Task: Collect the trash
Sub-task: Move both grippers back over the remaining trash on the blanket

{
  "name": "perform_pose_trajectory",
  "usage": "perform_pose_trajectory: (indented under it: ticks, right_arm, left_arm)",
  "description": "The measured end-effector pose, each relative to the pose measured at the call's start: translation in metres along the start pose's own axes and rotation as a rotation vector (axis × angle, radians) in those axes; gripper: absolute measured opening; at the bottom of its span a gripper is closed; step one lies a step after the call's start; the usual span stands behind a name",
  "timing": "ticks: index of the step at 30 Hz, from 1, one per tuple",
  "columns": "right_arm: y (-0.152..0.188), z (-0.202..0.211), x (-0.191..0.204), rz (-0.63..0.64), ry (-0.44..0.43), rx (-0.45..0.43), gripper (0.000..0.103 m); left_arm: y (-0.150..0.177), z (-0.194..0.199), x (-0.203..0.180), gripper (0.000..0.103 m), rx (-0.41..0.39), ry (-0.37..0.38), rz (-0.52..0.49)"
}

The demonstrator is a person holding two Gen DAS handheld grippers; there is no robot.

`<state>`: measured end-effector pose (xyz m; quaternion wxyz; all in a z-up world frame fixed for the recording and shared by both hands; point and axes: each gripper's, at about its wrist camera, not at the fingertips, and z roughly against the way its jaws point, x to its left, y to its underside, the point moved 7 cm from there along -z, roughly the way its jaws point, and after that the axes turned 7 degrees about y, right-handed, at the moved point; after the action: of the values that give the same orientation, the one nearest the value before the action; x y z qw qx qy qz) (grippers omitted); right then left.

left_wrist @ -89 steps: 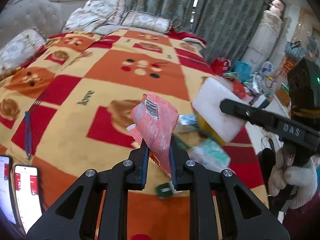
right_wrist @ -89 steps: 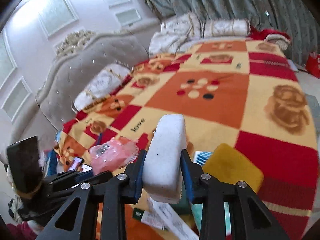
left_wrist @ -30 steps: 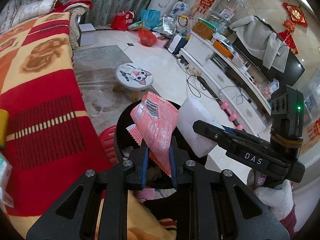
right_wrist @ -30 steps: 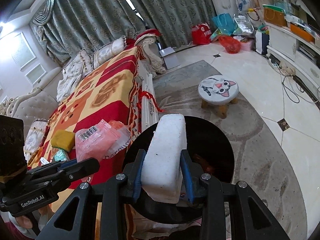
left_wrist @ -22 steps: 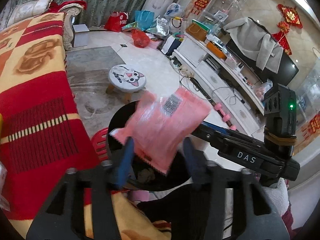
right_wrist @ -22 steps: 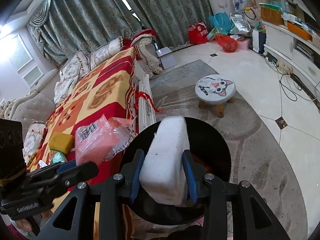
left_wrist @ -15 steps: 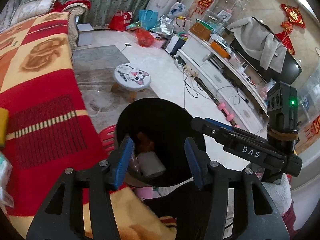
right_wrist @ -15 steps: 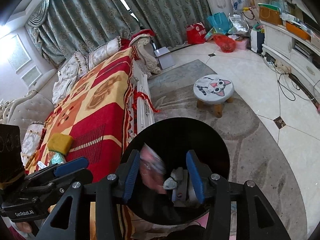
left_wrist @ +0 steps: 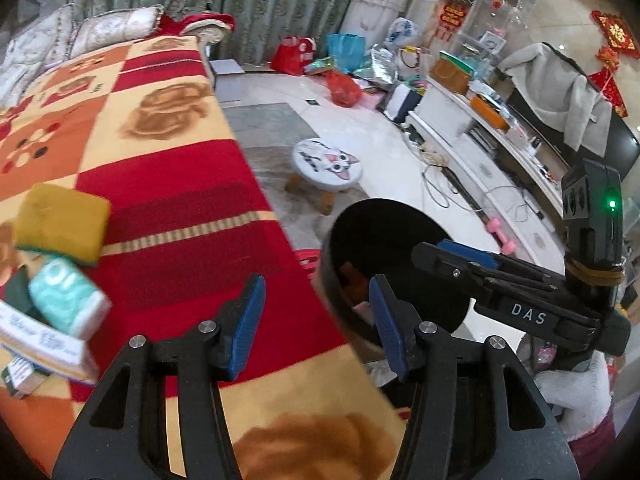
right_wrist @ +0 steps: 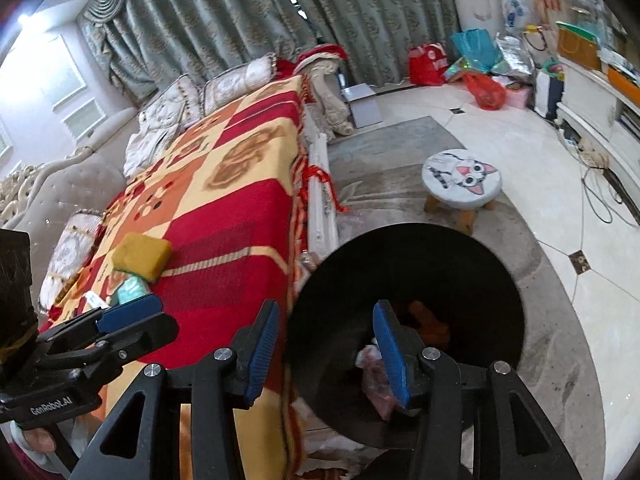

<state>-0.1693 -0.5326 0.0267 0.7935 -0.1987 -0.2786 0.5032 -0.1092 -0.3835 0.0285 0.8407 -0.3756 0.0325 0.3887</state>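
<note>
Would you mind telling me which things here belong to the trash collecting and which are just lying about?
Belongs to the job:
black bin
yellow sponge
teal packet
white box
left tongs, open
right tongs, open

Just lying about:
cat stool
pillows
red bag

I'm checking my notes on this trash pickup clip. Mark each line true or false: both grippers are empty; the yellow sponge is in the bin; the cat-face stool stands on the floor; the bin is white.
1. Both grippers are empty. True: the left gripper and right gripper are open and hold nothing.
2. The yellow sponge is in the bin. False: it lies on the bed blanket.
3. The cat-face stool stands on the floor. True.
4. The bin is white. False: it is black.
</note>
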Motion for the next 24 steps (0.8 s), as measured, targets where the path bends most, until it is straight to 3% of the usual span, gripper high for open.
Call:
perform_pose_trajectory:
  ticks: [17,24]
  right_arm:
    - [0.017,-0.026,0.103,0.171,-0.133,0.08,0.049]
    - [0.029,-0.041,0.16,0.265,-0.19,0.119,0.057]
  left_arm:
    - [0.025,0.055,0.09,0.053,-0.044,-0.118,0.139]
    - [0.058,0.102,0.155,0.052,-0.046,-0.241,0.203]
